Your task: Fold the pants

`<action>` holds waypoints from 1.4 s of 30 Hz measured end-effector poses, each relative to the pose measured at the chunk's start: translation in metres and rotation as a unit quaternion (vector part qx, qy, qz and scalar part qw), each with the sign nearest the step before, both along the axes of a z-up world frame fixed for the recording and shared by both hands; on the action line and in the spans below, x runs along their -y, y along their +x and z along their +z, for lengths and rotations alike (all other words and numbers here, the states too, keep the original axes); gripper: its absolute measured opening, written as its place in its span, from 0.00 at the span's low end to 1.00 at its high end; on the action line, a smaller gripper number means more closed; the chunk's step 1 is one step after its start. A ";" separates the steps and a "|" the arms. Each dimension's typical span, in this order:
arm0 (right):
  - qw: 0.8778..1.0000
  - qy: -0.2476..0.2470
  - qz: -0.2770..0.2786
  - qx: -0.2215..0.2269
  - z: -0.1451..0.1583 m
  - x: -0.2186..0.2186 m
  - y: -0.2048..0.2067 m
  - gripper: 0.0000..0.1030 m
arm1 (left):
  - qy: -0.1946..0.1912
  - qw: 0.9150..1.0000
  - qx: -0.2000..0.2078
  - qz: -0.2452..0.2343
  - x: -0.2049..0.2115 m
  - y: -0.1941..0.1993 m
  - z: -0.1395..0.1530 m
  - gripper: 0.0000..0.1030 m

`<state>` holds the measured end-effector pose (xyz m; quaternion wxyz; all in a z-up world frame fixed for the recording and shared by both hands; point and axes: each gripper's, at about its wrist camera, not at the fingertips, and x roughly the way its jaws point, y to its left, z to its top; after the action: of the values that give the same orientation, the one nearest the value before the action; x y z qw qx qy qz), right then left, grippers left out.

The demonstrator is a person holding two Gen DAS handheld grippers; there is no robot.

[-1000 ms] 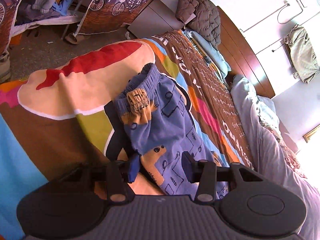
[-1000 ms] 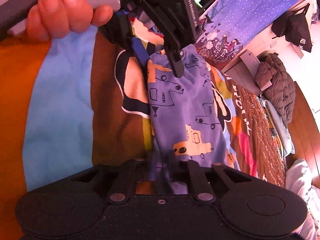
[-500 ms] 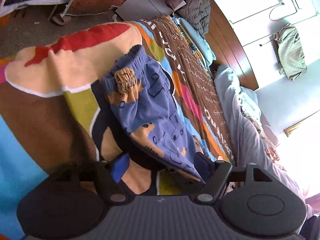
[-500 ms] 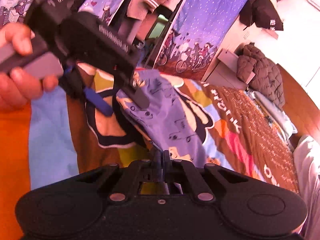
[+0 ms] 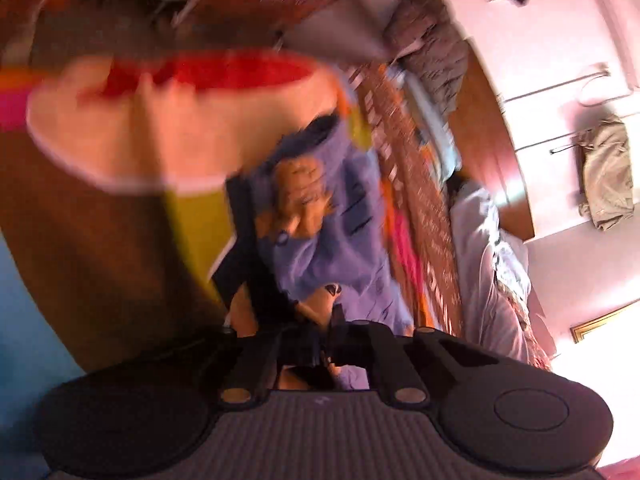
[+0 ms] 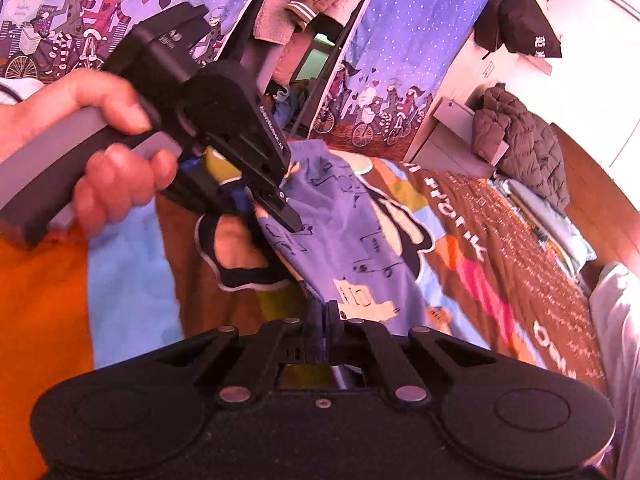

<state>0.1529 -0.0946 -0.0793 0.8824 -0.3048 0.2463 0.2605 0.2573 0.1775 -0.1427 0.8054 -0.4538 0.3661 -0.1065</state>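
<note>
The blue printed pants [image 6: 352, 236] lie lengthwise on the colourful bedspread [image 6: 132, 280], with the waistband at the far end. In the blurred left wrist view the pants [image 5: 340, 240] run away from my left gripper [image 5: 320, 350], whose jaws are closed on the near edge of the fabric. My right gripper [image 6: 326, 320] is shut on the pants' near end. The left gripper [image 6: 276, 208] also shows in the right wrist view, held by a hand over the pants' left edge.
A brown puffer jacket [image 6: 520, 140] lies on a grey cabinet [image 6: 452, 136] beyond the bed. A wooden headboard [image 6: 592, 184] and pillows [image 6: 620, 320] are to the right. Patterned curtains [image 6: 400, 40] hang behind.
My left gripper was open over the pants' edge and has closed on the fabric; its view is now motion-blurred. My right gripper has stayed shut on the pants and lifted a little.
</note>
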 end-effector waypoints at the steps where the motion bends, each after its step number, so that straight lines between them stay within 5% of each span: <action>1: 1.000 0.002 -0.001 -0.001 -0.001 -0.001 0.001 0.00 | 0.031 0.999 0.016 0.000 0.004 -0.004 0.012 0.03; 4: 1.000 0.011 -0.010 -0.002 -0.004 -0.002 -0.007 0.03 | 0.136 0.990 0.032 -0.009 0.016 -0.013 0.042 0.03; 7: 1.000 0.000 -0.013 -0.003 -0.009 0.005 -0.023 0.22 | 0.192 0.981 -0.011 -0.025 0.027 -0.003 0.033 0.03; 15: 0.987 -0.007 -0.159 -0.006 -0.001 0.090 -0.049 0.73 | 0.162 0.985 -0.049 -0.031 0.021 0.003 0.027 0.13; 18: 0.968 -0.010 -0.250 -0.018 -0.004 0.140 -0.045 0.83 | 0.229 0.973 -0.024 -0.033 0.032 -0.018 0.043 0.45; 20: 0.951 -0.022 -0.307 -0.023 -0.012 0.170 -0.048 0.84 | 0.302 0.953 0.020 -0.024 0.052 -0.040 0.061 0.76; 23: 0.927 0.005 -0.372 -0.053 -0.020 0.217 -0.061 0.93 | 0.374 0.923 0.080 -0.034 0.086 -0.064 0.079 0.85; 27: 0.897 0.116 -0.419 -0.075 -0.020 0.262 -0.094 0.99 | 0.364 0.916 0.107 -0.132 0.145 -0.062 0.082 0.86; 31: 0.874 0.168 -0.448 -0.084 -0.026 0.283 -0.114 0.99 | 0.337 0.904 0.137 -0.224 0.214 -0.046 0.076 0.85; 36: 0.877 0.185 -0.439 -0.063 -0.018 0.291 -0.127 0.99 | 0.287 0.882 0.181 -0.327 0.282 -0.030 0.067 0.85; 38: 0.881 0.176 -0.435 -0.057 -0.014 0.295 -0.129 0.99 | 0.290 0.873 0.172 -0.352 0.299 -0.032 0.057 0.77; 40: 0.880 0.170 -0.439 -0.055 -0.009 0.306 -0.125 0.99 | 0.286 0.874 0.149 -0.364 0.303 -0.029 0.046 0.65; 42: 0.876 0.166 -0.449 -0.056 -0.003 0.318 -0.117 0.99 | 0.257 0.889 0.127 -0.356 0.295 -0.029 0.033 0.61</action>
<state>0.0360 -0.4130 -0.0821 0.9267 0.0044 0.3591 -0.1104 0.2287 -0.1179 -0.1095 0.8415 -0.0520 0.4121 -0.3453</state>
